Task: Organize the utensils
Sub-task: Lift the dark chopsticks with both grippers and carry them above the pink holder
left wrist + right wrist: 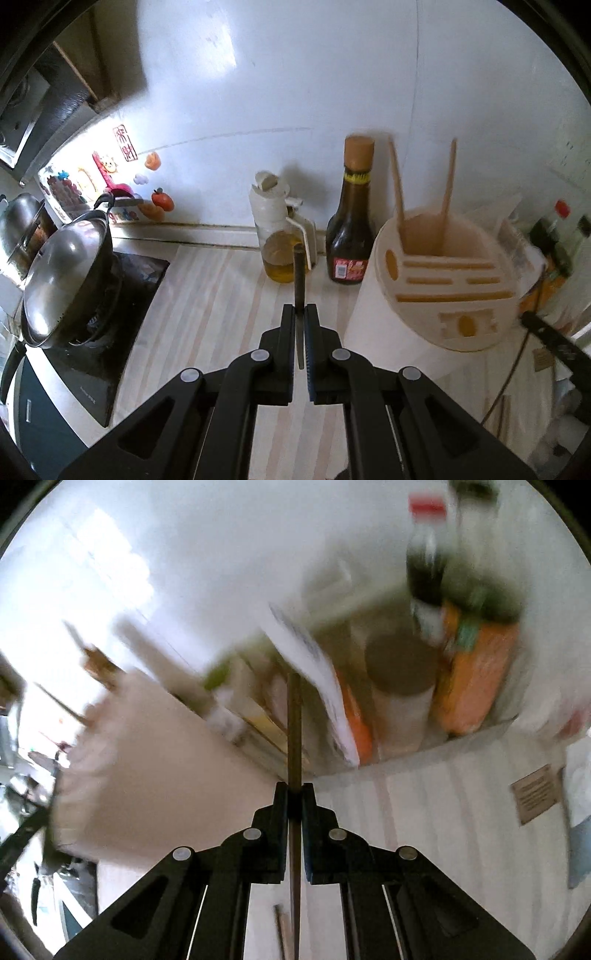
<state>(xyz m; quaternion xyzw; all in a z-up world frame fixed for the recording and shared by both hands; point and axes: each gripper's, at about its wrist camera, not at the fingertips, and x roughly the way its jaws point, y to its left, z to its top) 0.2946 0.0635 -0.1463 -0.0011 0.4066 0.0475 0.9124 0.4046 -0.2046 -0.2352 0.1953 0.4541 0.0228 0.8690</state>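
My left gripper [300, 314] is clamped on a thin dark utensil [299, 280] pointing to 12 o'clock; the utensil holder [448, 280] sits at 2 o'clock. My right gripper [294, 794] is clamped on a chopstick [294, 731]; that view is blurred.

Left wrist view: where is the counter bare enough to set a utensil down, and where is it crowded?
Bare striped counter lies between the stove and the utensil holder, in front of the oil dispenser and sauce bottle. Crowded: the back wall row and the far right past the holder.
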